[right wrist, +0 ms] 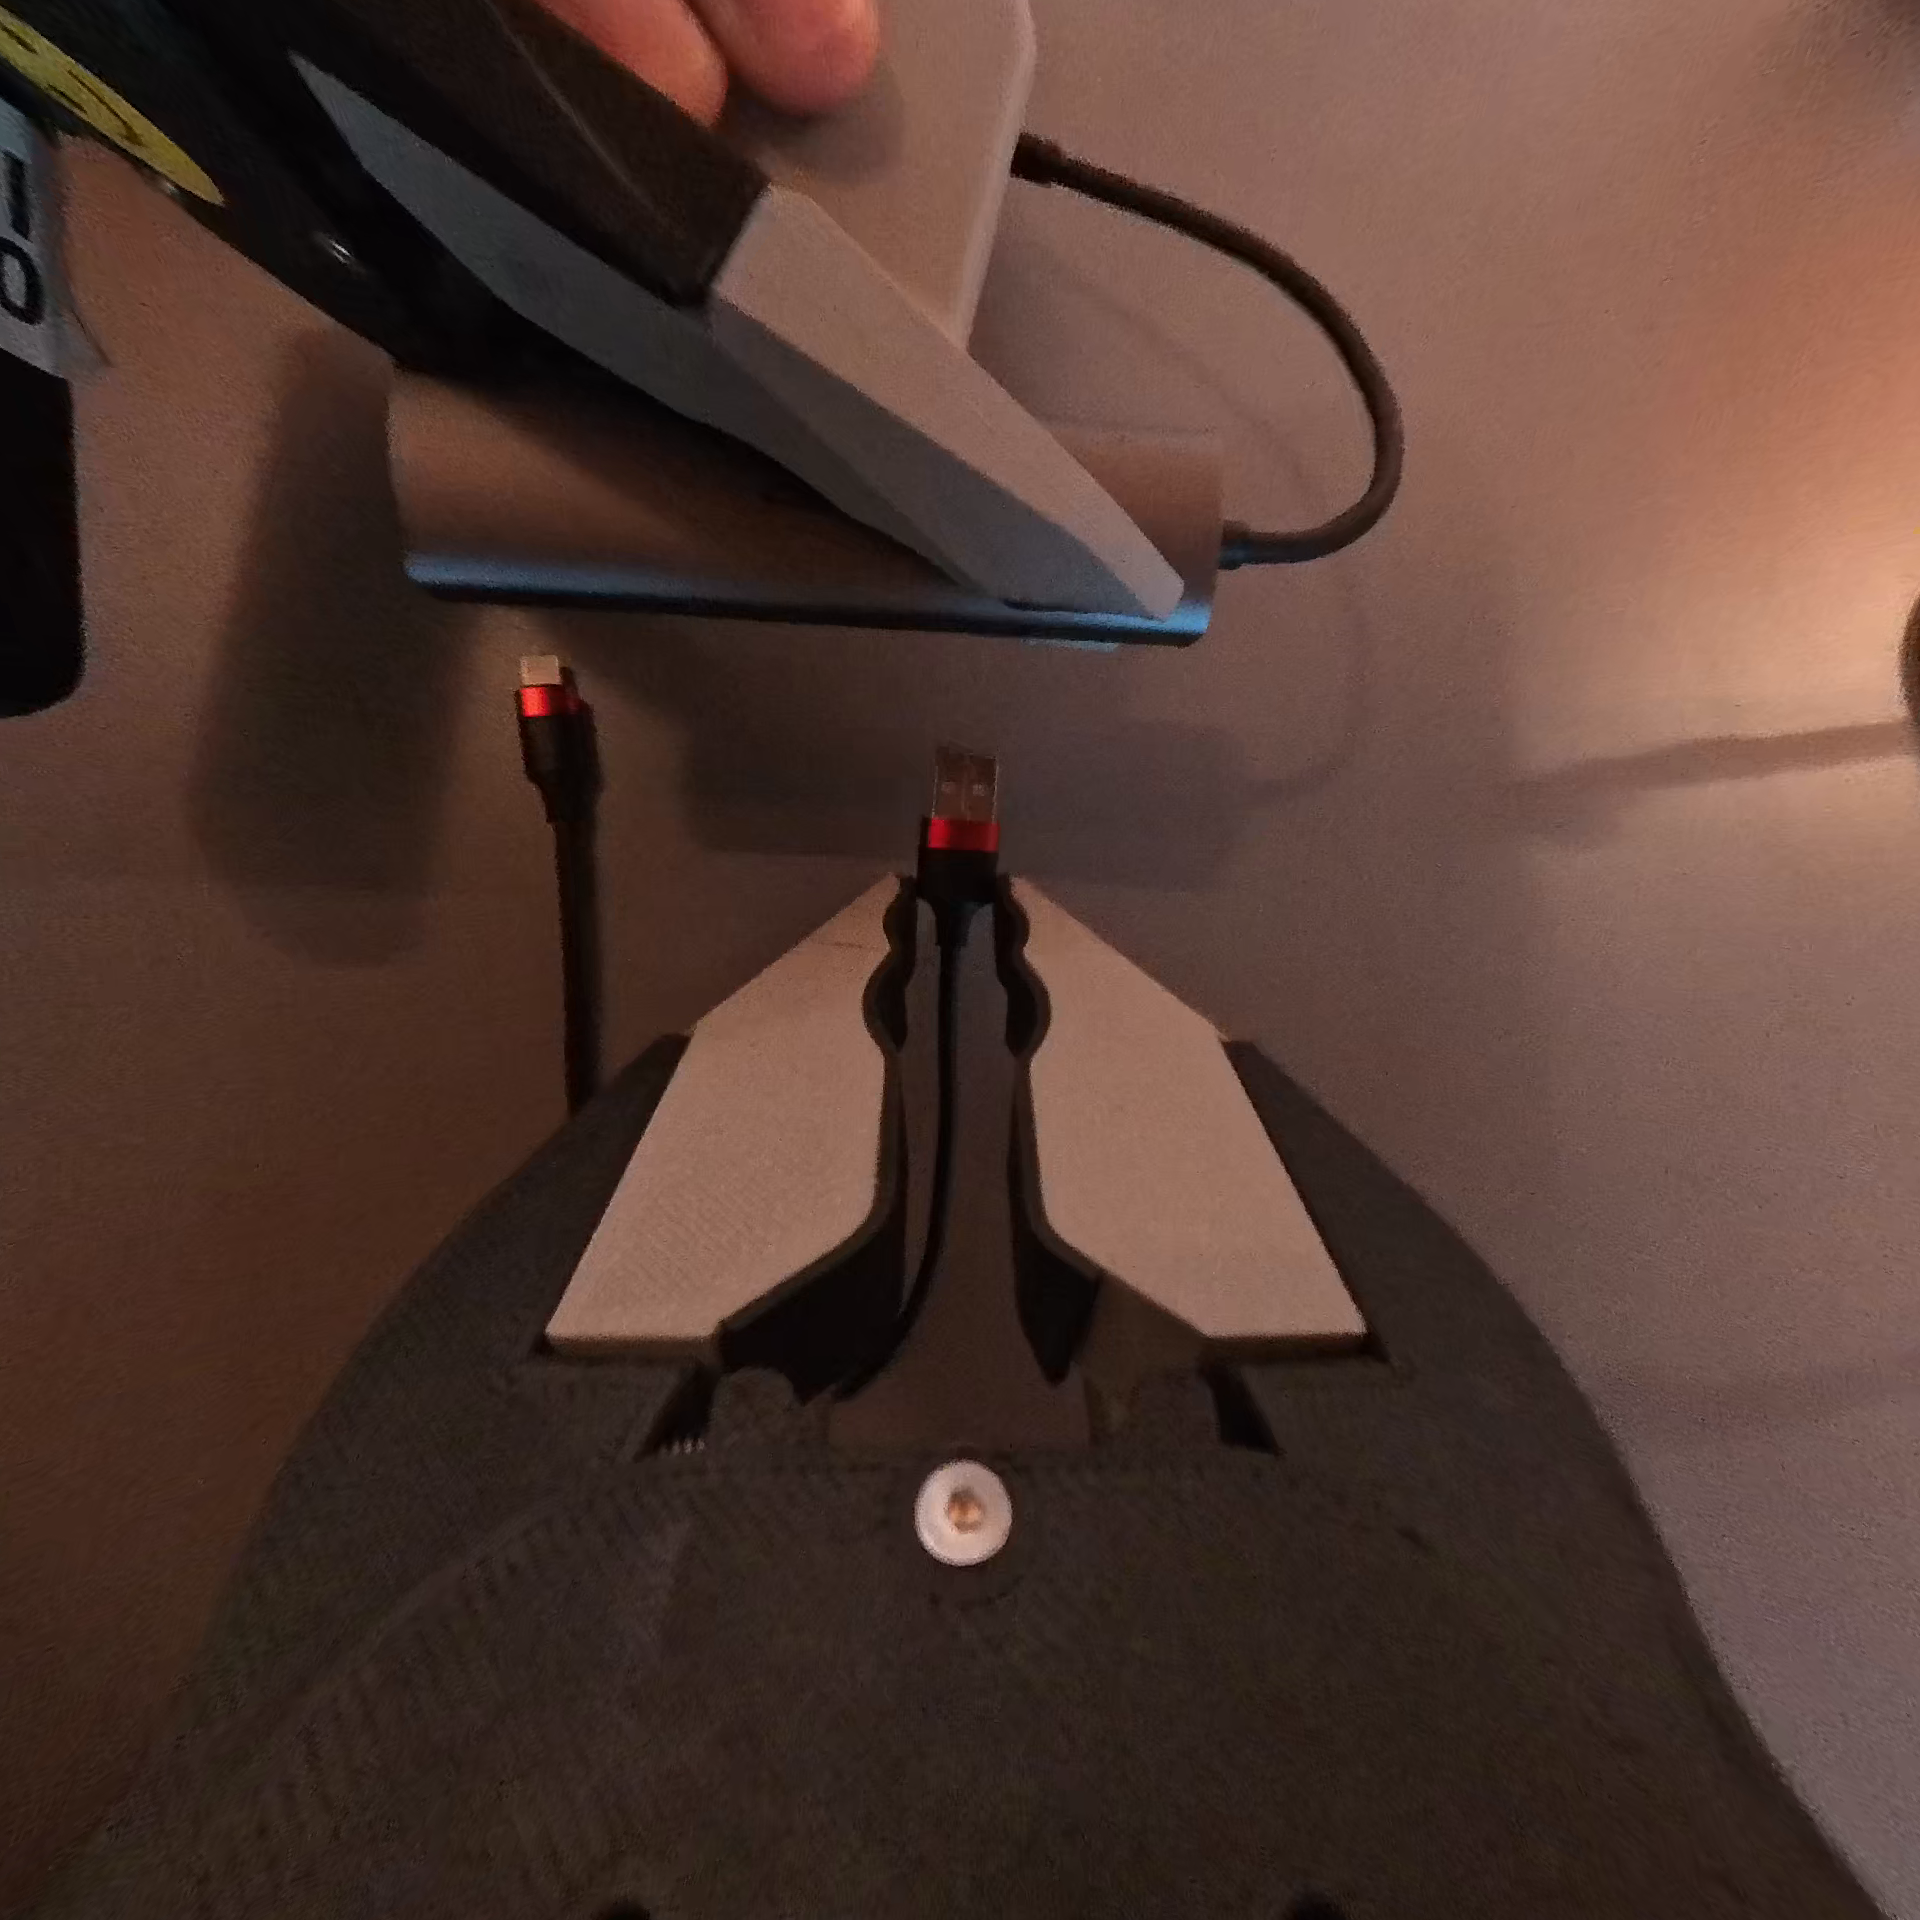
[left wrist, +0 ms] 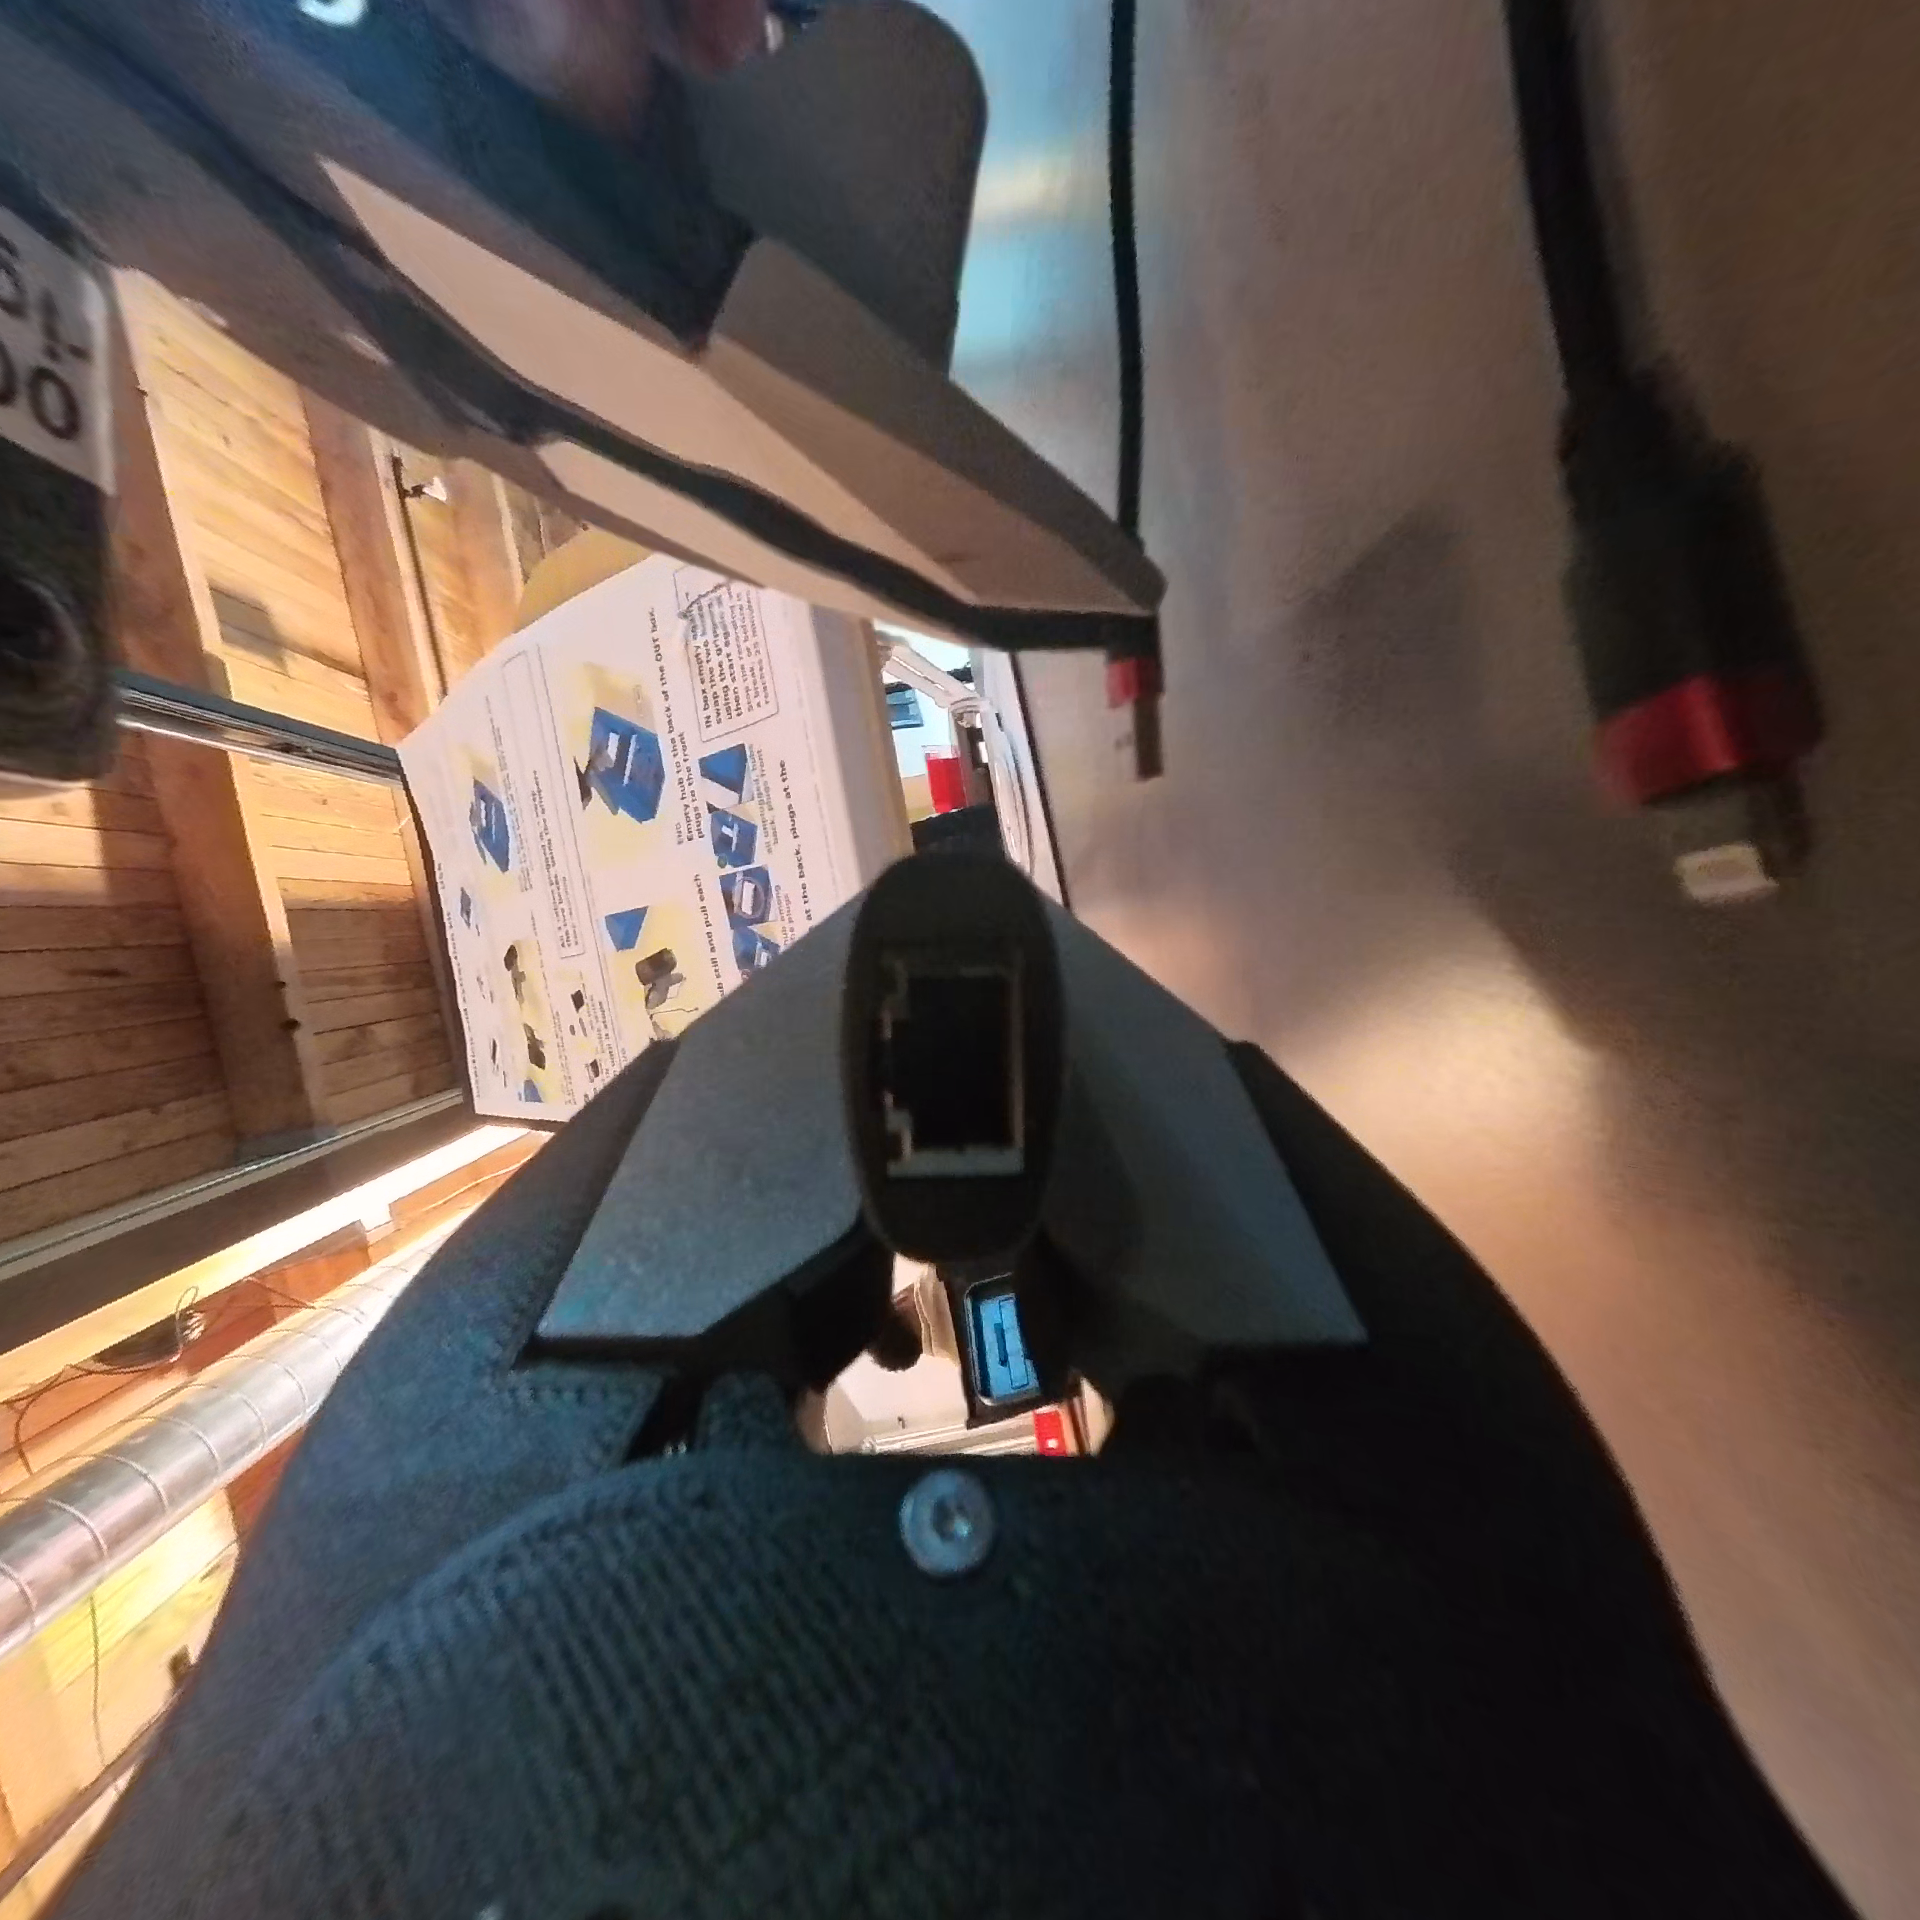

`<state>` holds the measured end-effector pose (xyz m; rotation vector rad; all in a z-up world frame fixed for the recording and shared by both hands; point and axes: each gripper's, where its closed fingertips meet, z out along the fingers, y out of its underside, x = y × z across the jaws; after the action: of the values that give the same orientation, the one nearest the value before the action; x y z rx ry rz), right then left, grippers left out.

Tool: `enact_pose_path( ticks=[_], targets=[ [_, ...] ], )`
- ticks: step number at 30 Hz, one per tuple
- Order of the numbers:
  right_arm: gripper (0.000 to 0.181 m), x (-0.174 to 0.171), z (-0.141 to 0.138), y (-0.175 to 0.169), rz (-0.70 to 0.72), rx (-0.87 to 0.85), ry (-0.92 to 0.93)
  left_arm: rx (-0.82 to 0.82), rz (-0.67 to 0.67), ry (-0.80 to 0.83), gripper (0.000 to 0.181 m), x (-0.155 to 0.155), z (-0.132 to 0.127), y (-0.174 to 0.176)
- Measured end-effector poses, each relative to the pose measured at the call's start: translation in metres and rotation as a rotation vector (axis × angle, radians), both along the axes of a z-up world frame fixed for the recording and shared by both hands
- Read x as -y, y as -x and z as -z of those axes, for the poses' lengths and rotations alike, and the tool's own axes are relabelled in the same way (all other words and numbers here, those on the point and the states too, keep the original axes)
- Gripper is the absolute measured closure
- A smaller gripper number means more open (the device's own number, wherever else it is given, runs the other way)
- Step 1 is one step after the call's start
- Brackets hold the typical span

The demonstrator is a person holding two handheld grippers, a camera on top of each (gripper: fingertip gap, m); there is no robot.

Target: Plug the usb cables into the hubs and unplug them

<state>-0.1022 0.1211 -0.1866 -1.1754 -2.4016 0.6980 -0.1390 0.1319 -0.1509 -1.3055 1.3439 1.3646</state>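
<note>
In the right wrist view, the right gripper (right wrist: 954, 894) has its jaws closed on the USB-A plug (right wrist: 963, 795), which points at the grey hub (right wrist: 582, 520) above it without touching. Only the left wrist view shows the hub's end ports, clamped in the left gripper (left wrist: 951, 1049). A second red-collared plug (left wrist: 1704, 717) lies on the worktop (left wrist: 1455, 1351) at upper right.

Hub ahead of USB plug, second plug off to the left.
Grey slab-shaped metal hub (right wrist: 623, 520) beyond red-collared black USB-A plug (right wrist: 964, 805), apart; red-collared small-tipped cable end (right wrist: 549, 707) left, on table (right wrist: 1558, 1039).
</note>
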Motion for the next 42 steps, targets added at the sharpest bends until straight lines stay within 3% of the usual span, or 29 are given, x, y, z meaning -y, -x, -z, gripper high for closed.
enact_pose_path(
  ticks=[3,10,16,28,34,42],
  targets=[
    [0.169,-0.004,0.012,0.001,0.011,0.023,0.023,-0.031,-0.003,0.0,0.166,0.0,0.002,0.002],
    [0.163,-0.009,0.007,-0.002,0.024,-0.009,0.139,0.003,-0.011,-0.002,0.166,0.001,0.0,0.006],
    [0.159,-0.009,0.01,-0.001,0.028,-0.031,0.121,0.011,-0.018,0.001,0.166,0.001,0.0,0.008],
    [0.169,-0.008,0.011,0.004,0.057,-0.039,0.096,-0.022,-0.008,-0.005,0.166,0.001,0.0,0.004],
    [0.169,-0.003,-0.012,0.005,0.068,-0.08,0.168,-0.036,0.013,-0.007,0.166,0.002,0.002,-0.001],
    [0.169,0.004,-0.026,0.003,0.067,-0.103,0.181,0.137,0.051,0.018,0.166,0.003,0.0,-0.008]
  ],
)
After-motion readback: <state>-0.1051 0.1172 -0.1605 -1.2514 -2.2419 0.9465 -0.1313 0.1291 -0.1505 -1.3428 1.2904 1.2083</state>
